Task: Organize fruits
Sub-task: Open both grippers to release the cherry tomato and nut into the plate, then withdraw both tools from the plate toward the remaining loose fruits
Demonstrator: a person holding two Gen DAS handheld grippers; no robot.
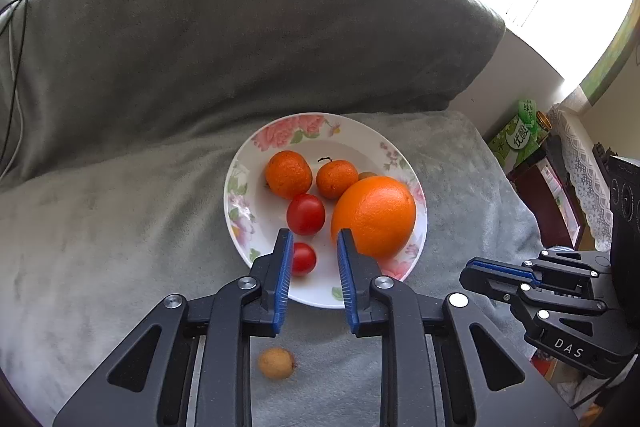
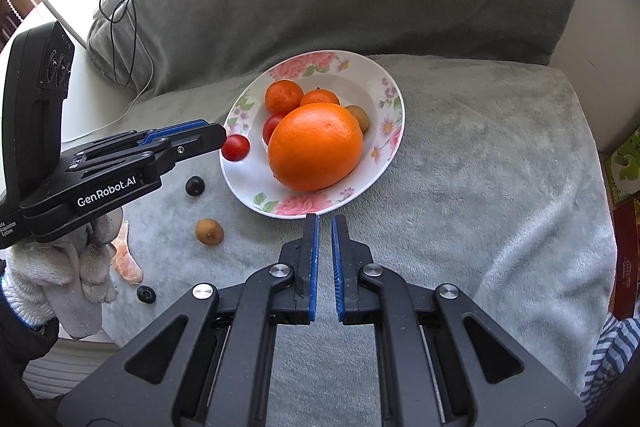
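Lettering | left tongs (image 2: 224, 139): "GenRobot.AI"; right tongs (image 1: 466, 277): "DAS"

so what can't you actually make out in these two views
- Small brown fruit on the plate: in the left wrist view the big orange hides nearly all of it.
- Dark round thing on the blanket, right wrist view: too small to identify.
- Orange piece beside the gloved hand: the glove covers part of it.
- Small tomato, left wrist view: one finger of the left tongs hides its edge, so contact is unclear.
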